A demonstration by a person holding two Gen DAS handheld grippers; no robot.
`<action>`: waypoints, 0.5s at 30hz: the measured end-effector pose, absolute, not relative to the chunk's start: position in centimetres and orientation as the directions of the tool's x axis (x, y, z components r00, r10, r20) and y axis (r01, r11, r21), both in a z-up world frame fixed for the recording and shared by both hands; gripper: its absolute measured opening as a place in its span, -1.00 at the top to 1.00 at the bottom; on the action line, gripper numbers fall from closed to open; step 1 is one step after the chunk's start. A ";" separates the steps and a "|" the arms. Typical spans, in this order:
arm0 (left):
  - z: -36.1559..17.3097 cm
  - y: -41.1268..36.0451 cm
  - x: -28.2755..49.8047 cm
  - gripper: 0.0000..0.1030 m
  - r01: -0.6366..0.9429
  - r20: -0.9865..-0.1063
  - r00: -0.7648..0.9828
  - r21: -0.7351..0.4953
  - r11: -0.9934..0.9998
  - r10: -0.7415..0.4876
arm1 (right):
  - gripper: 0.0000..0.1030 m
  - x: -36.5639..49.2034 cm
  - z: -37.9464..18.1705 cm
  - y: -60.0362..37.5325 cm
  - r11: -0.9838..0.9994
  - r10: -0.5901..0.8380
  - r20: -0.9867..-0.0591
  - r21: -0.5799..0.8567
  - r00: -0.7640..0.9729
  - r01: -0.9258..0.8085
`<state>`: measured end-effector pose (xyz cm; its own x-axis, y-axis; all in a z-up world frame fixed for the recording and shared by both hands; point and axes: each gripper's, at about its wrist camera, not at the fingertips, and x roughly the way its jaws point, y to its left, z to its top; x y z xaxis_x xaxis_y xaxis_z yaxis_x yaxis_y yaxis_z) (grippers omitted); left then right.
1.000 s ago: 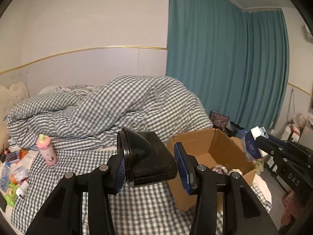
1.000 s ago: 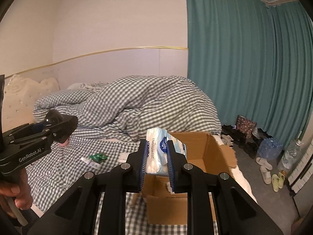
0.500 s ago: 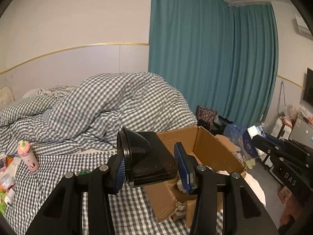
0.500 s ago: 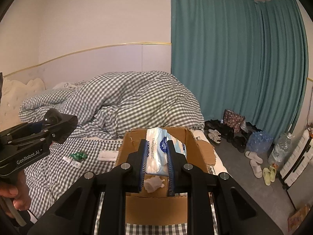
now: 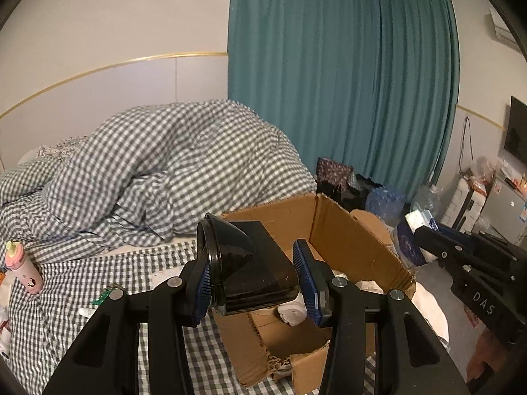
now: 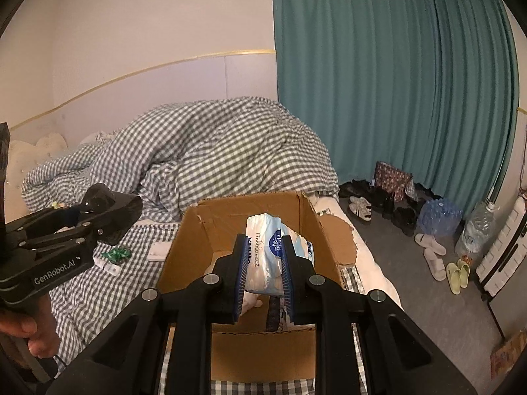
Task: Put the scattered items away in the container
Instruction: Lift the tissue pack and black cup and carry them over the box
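My left gripper (image 5: 255, 278) is shut on a black plastic nozzle-like object (image 5: 243, 265) and holds it above the near left corner of the open cardboard box (image 5: 355, 230) on the bed. My right gripper (image 6: 263, 263) is shut on a white and blue tissue pack (image 6: 271, 256) and holds it over the box (image 6: 210, 227) opening. White items (image 5: 291, 312) lie inside the box. The right gripper with the pack shows in the left wrist view (image 5: 428, 240), the left gripper in the right wrist view (image 6: 105, 210).
A pink bottle (image 5: 23, 268), a green wrapper (image 6: 115, 254) and a small white packet (image 6: 158, 250) lie on the checked sheet. A heaped checked duvet (image 5: 164, 164) lies behind the box. Shoes (image 6: 378, 204), slippers (image 6: 456, 275) and water bottles (image 6: 438, 214) are on the floor by the teal curtain.
Both grippers have moved right and closer to the box with their loads. The box now sits directly under them and its inside shows more.
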<state>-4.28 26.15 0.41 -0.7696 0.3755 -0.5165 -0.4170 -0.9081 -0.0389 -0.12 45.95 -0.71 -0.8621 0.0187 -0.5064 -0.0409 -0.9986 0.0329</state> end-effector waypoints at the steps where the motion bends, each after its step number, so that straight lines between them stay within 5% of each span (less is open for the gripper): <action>1: 0.1 26.4 -4.6 0.09 -0.420 -0.524 -0.764 -0.040 -0.907 0.377 | 0.65 -0.4 -0.9 46.1 -0.999 0.019 -0.512 0.033 -0.859 -0.041; 15: -5.0 29.6 -9.3 0.09 -0.467 -0.650 -0.645 -0.081 -0.880 0.402 | 0.65 -4.6 -5.3 46.6 -0.999 -0.006 -0.612 0.040 -0.791 -0.023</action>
